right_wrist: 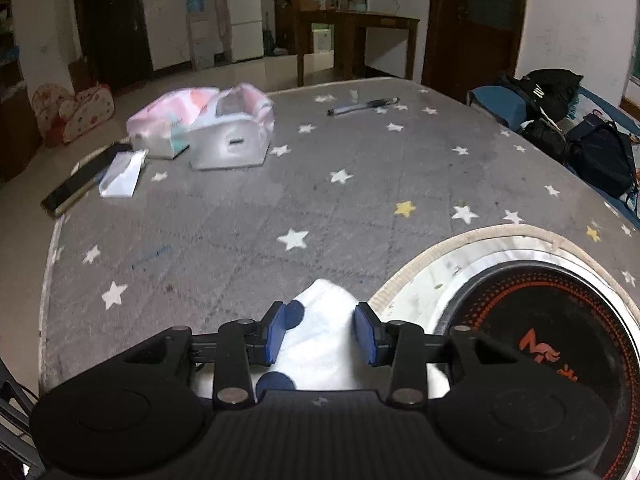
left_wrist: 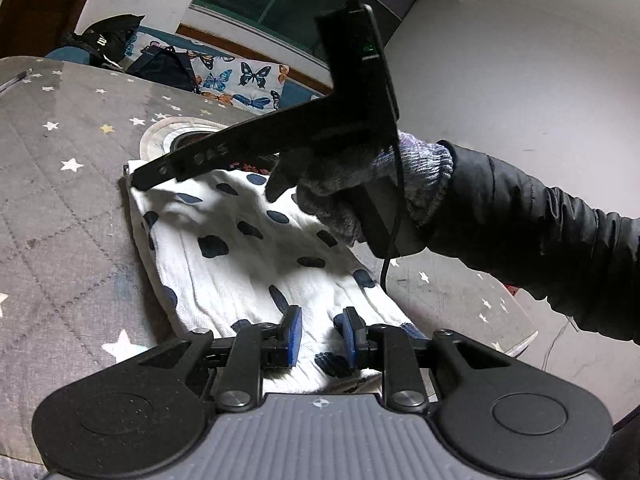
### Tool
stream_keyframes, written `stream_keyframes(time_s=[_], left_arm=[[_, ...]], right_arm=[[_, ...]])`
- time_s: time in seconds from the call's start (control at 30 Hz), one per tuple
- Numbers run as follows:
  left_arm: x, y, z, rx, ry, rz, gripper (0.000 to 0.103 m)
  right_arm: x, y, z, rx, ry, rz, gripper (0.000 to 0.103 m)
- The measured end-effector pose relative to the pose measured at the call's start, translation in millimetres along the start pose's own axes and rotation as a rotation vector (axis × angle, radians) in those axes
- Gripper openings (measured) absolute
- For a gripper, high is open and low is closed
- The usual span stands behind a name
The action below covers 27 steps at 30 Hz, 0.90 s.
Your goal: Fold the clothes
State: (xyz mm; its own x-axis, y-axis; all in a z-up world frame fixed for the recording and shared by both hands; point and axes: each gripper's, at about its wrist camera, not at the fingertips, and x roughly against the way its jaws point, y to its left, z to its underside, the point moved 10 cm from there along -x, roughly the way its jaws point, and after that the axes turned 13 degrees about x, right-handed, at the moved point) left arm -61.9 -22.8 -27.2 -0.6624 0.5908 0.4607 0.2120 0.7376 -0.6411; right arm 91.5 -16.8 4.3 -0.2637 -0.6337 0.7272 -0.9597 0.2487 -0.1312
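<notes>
Blue-padded left claw (left_wrist: 317, 334), spread and pinching nothing, hangs over the near end of a white garment with dark spots (left_wrist: 240, 248), which lies flat on the grey star-patterned bench (left_wrist: 60, 200). Right claw (right_wrist: 322, 334), likewise spread, is held by a gloved hand (left_wrist: 340, 196) over the garment's far corner (right_wrist: 320, 340); cloth shows between its pads, contact unclear. Just beside that corner sits a round black hotplate (right_wrist: 540, 340). Tissue packs (right_wrist: 200, 124) and a pen (right_wrist: 362, 105) lie well apart.
</notes>
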Motion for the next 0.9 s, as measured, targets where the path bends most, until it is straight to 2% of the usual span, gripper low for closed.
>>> stream_keyframes(time_s=[0.33, 0.4, 0.47, 0.53, 0.9], left_arm=[[42, 4, 3, -0.013, -0.047, -0.045, 0.027], [50, 6, 4, -0.01, -0.055, -0.064, 0.031], [57, 9, 6, -0.004, -0.058, -0.081, 0.041], [61, 12, 9, -0.001, -0.053, -0.103, 0.042], [42, 26, 33, 0.001, 0.025, -0.167, 0.039]], right_arm=[[26, -57, 35, -0.138, 0.021, 0.064, 0.042], [31, -67, 45, -0.171, 0.025, 0.067, 0.043], [35, -72, 53, -0.208, 0.024, 0.053, 0.044], [39, -76, 62, -0.232, 0.025, 0.045, 0.044], [48, -90, 85, -0.285, 0.031, 0.069, 0.045]])
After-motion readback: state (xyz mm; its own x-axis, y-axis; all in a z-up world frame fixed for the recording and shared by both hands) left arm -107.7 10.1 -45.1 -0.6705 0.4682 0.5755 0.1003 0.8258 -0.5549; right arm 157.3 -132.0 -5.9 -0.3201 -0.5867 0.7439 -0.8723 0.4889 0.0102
